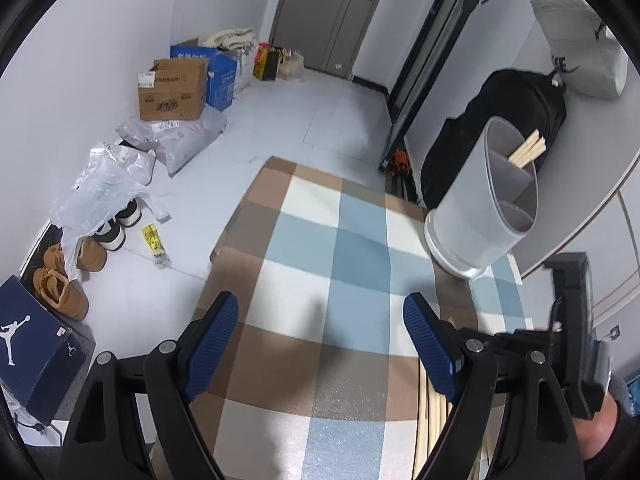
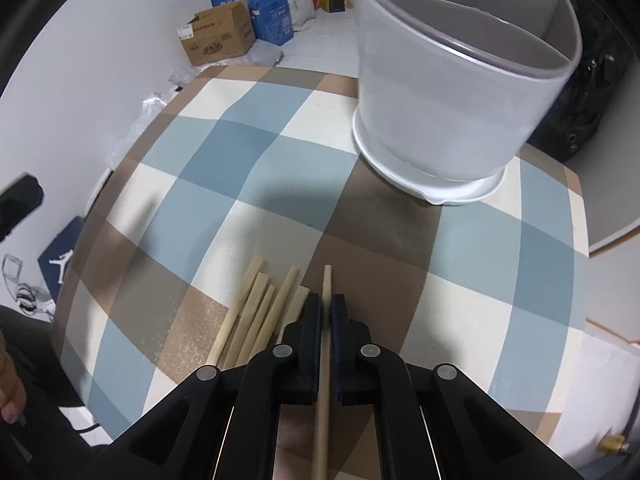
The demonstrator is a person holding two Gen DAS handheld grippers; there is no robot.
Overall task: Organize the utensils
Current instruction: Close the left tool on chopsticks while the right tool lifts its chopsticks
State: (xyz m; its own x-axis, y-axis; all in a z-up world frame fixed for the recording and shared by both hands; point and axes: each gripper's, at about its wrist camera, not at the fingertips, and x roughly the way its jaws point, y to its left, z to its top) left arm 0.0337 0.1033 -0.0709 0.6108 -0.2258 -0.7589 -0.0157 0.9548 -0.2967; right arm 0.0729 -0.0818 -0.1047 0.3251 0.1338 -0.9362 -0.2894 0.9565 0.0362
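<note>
Chopstick [image 2: 326,300] sits clamped between the narrow jaws of the right gripper [image 2: 326,308], its long axis running nearly parallel to the fingers: one end juts out past the blue pads toward the holder [image 2: 452,120], the rest trails back under the gripper body. The holder stands ahead of those jaws and a little to their right, on the far part of the checked mat [image 2: 248,168], so the coming move, as I judge it, turns on raising the stick and tipping it upright over the rim. The right hand is plainly the nearer of the two to the holder

Loose chopsticks [image 2: 256,316], five or so, lie fanned on the mat just left of the held one, well short of the holder and pointing roughly toward it. More sticks [image 1: 528,151] already stand in the holder's back compartment, seen from the left wrist; the front compartments look empty

The left gripper [image 1: 320,344] hangs with its jaws wide and nothing between them, over the mat, to the left of the holder and further from it

Materials: the sticks are pale bare wood, slim, with squared ends on the loose ones; the held one looks rounder. The holder is a matte grey plastic tub, oval, split by inner walls, seated in a white drip base. The mat is flat, smooth, printed in blue, tan and cream squares. The pads are ribbed blue rubber on black plastic fingers
</note>
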